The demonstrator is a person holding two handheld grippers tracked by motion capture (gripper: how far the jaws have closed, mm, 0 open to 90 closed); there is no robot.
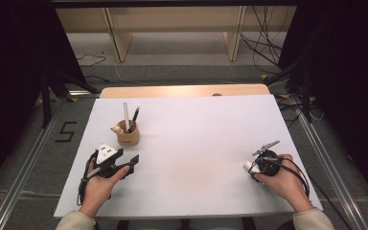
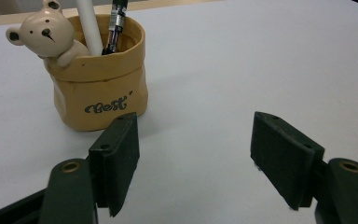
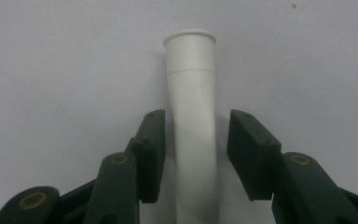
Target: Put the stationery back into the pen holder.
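high view counts one pen cup [image 1: 128,135] on the white tabletop [image 1: 196,143] at about ten o'clock, holding two pens, and two claws. left claw [image 2: 193,154] gapes empty just short of the cup. right claw [image 3: 196,154] at four o'clock straddles one white tube [image 3: 192,93], jaws near but not clearly pressing. left gripper view alone reveals the cup's bear figure [image 2: 42,35].

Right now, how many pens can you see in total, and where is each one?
3. A white pen and a black pen stand in the bear pen holder. Another white pen lies between the right gripper's jaws. The holder may hide more.
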